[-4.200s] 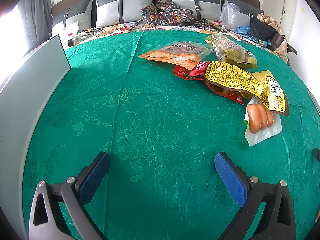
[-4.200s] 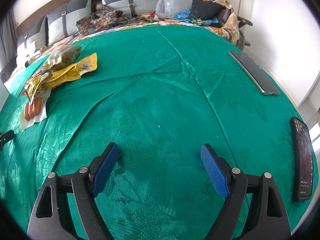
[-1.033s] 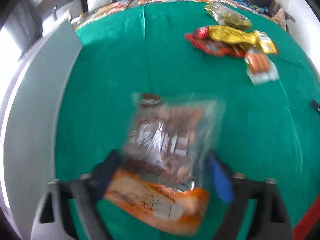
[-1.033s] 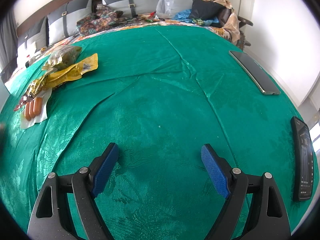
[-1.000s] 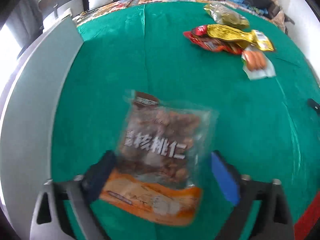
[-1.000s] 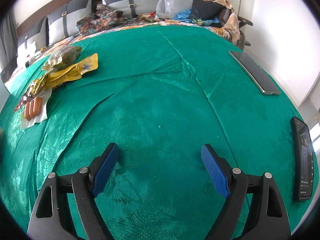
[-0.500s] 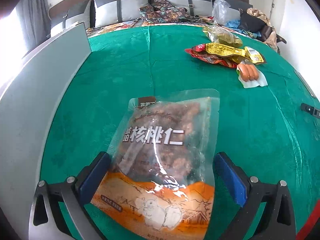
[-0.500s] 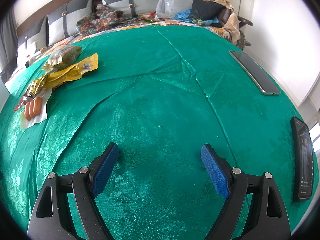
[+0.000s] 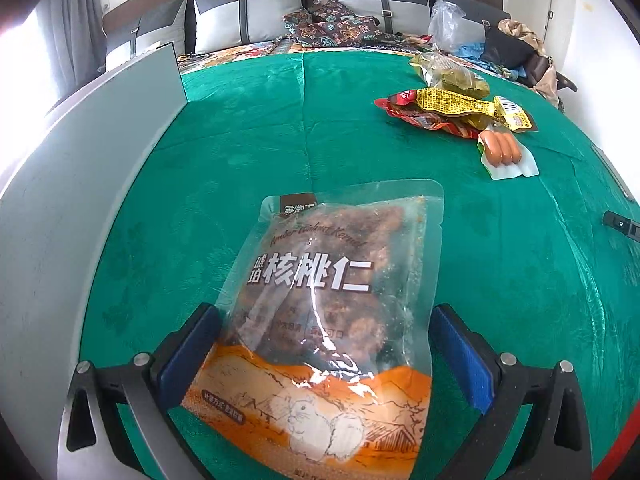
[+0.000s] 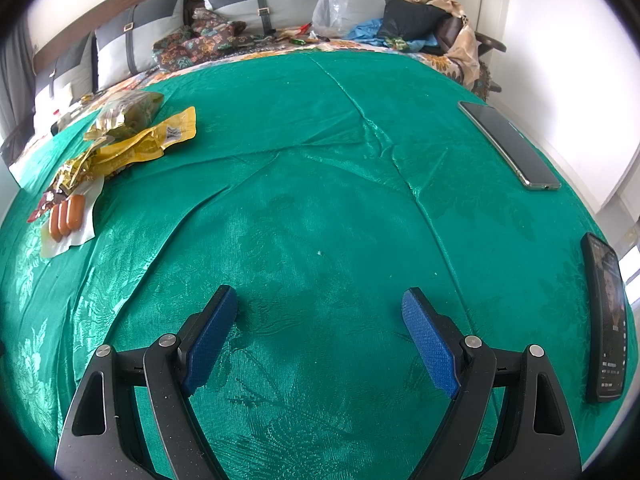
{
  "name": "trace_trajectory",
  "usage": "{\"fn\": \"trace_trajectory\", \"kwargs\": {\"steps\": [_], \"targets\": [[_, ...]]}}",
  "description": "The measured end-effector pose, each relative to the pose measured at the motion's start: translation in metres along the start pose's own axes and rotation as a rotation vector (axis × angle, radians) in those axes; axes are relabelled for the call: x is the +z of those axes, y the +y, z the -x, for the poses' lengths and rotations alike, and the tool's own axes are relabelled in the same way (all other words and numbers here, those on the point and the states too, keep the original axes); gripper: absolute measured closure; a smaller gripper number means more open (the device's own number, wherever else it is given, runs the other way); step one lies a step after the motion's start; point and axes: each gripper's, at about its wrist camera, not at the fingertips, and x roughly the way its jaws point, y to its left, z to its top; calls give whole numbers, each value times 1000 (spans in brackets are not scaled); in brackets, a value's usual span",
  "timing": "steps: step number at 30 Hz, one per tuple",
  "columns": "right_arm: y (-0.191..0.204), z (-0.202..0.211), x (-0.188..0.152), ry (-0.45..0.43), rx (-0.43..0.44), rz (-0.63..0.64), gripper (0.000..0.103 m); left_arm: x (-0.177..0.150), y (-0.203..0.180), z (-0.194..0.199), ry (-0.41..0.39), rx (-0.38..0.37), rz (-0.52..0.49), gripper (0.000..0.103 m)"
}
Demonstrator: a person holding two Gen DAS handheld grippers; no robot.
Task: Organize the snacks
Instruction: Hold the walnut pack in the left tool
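Observation:
A clear and orange walnut-kernel bag (image 9: 324,304) lies flat on the green cloth between the blue pads of my left gripper (image 9: 324,344), which is open, its pads beside the bag's edges. Further right sit a yellow packet (image 9: 456,106) on a red packet (image 9: 416,118), a clear bag of green snacks (image 9: 448,74) and a sausage pack (image 9: 502,150). My right gripper (image 10: 320,332) is open and empty over bare cloth. The same pile shows at its far left: yellow packet (image 10: 136,140), sausage pack (image 10: 66,216).
A grey panel (image 9: 80,184) runs along the left side of the cloth. Two phones (image 10: 508,144) (image 10: 606,320) lie at the cloth's right edge. Pillows (image 9: 248,14) and clothes (image 10: 424,20) are heaped at the back.
The walnut bag, formerly in the far pile, was carried toward the near left and now lies flat between the left pads. The left camera steadied. The right gripper has not moved.

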Motion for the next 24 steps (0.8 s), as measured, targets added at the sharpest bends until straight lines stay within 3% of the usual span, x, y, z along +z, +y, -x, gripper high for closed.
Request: {"fn": "trace_trajectory", "kwargs": {"steps": [24], "targets": [[-1,0,0,-1,2,1,16,0,2,-1,1,0,4,0]]}}
